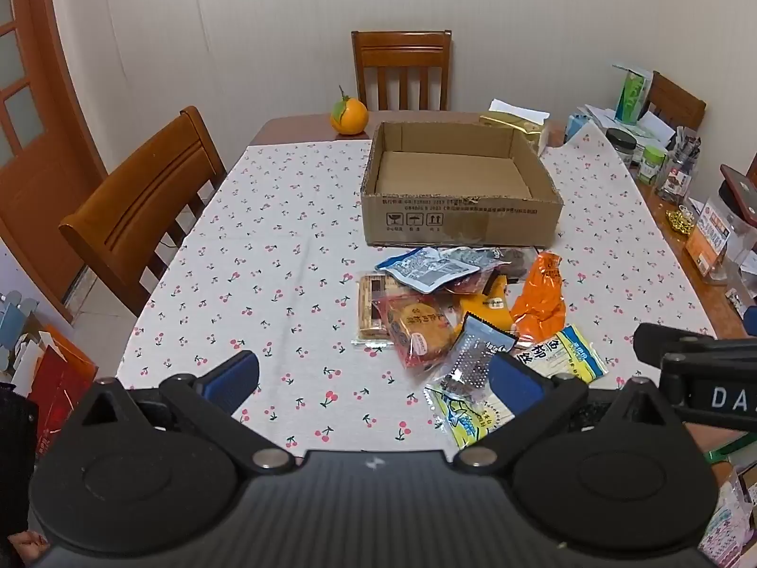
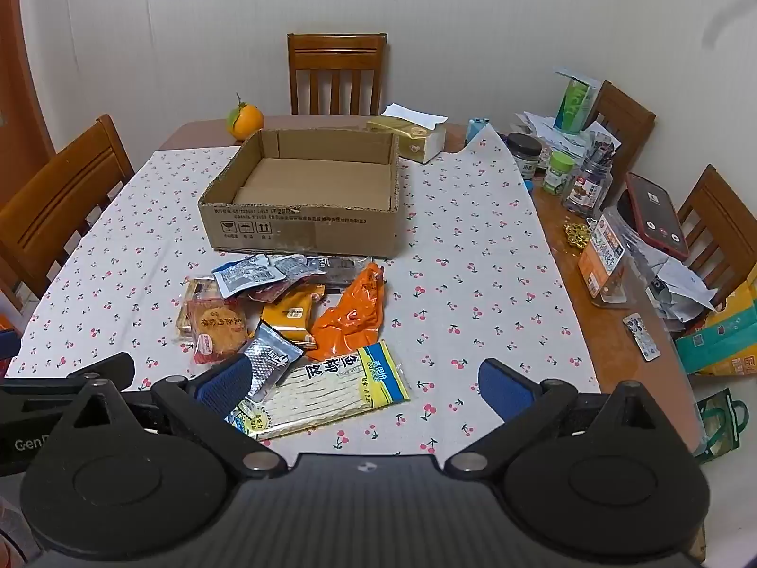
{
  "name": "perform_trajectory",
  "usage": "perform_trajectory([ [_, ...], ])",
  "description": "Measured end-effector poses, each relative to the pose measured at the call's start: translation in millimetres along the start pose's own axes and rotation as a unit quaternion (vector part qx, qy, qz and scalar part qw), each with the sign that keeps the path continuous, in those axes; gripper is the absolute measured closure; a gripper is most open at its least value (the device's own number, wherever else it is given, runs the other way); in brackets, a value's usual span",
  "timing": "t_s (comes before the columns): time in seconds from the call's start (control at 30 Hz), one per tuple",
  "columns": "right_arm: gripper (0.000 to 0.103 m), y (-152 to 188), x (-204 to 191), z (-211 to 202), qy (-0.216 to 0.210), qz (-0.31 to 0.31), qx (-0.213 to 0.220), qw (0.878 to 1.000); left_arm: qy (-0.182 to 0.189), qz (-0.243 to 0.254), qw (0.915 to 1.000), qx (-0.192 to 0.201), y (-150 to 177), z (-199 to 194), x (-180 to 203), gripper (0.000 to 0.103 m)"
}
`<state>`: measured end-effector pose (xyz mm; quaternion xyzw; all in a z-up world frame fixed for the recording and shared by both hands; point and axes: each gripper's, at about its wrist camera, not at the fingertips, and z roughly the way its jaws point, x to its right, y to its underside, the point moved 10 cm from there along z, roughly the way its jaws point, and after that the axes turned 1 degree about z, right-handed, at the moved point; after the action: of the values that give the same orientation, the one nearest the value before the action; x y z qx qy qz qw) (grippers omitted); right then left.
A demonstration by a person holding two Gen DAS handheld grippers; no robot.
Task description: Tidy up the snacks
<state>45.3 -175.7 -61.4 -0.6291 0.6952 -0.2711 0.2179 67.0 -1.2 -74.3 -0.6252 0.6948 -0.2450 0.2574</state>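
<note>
Cherry-print cloth (image 2: 473,246) covers most of a wooden dining table (image 2: 610,345) set against a pale wall, with chairs around it. At the far left edge sits an orange (image 2: 245,120). Right of it stands an open cardboard box (image 2: 303,232), with nothing inside. Just in front of the box lies a heap of snack packets (image 2: 293,312) on the cloth. The left gripper (image 1: 374,381) hovers near the heap, fingers spread wide, holding nothing. The right gripper (image 2: 364,383) hangs likewise, fingers spread and bare. Jars and papers crowd the table's right side.
</note>
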Motion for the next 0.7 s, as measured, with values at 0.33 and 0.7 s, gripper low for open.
perform_trajectory([
  [0.33,0.0,-0.4,0.6,0.8,0.001,-0.002,0.002,1.0,-0.008,0.006,1.0,0.0,-0.6,0.3,-0.7,0.001],
  [0.7,0.0,-0.5,0.8,0.9,0.001,-0.002,-0.001,1.0,-0.007,0.005,1.0,-0.001,1.5,1.9,0.7,0.001],
])
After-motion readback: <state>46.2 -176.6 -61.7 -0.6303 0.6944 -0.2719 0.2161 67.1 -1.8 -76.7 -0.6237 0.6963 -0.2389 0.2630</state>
